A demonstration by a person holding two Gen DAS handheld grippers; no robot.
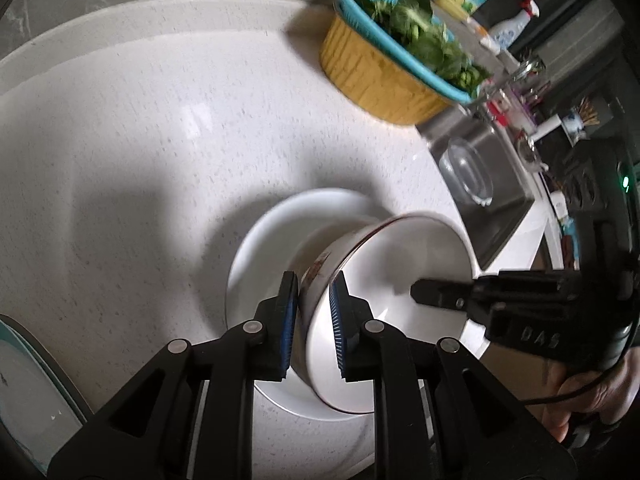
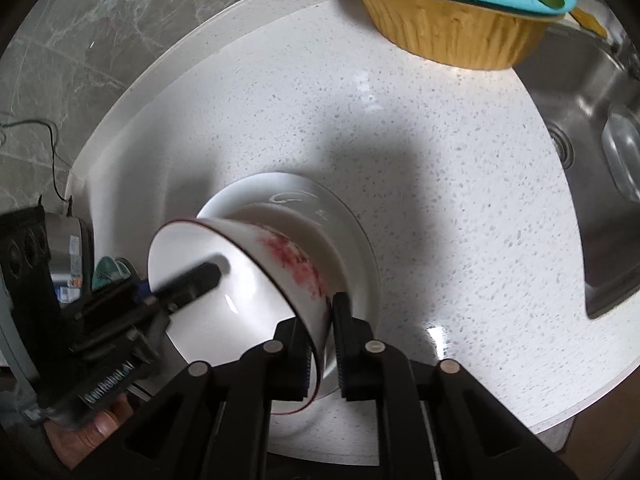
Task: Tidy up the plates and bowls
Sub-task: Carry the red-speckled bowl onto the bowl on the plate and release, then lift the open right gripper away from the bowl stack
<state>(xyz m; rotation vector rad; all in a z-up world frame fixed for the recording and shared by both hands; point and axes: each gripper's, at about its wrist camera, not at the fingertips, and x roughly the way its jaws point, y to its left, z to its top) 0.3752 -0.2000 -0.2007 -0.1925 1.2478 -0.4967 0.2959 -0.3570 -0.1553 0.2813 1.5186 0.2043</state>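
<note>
A white bowl [image 1: 400, 264] [image 2: 240, 320] with a red pattern and a dark rim stands tilted on a white plate [image 1: 272, 240] [image 2: 352, 240] on the speckled counter. My left gripper [image 1: 315, 278] straddles the bowl's near rim: one blue pad is outside the wall, the other inside, and they stand slightly wider than the thin wall. My right gripper [image 2: 320, 314] is shut on the opposite rim. In the left wrist view the right gripper [image 1: 418, 292] reaches in from the right. The right wrist view shows the left gripper [image 2: 212, 272] with one finger inside the bowl.
A yellow basket [image 1: 372, 76] [image 2: 452, 40] holding a teal colander of greens sits at the back of the counter. A steel sink [image 1: 496, 208] [image 2: 592, 208] lies to the right with a clear container [image 1: 466, 172] in it. A teal-rimmed plate [image 1: 24, 392] is at the lower left.
</note>
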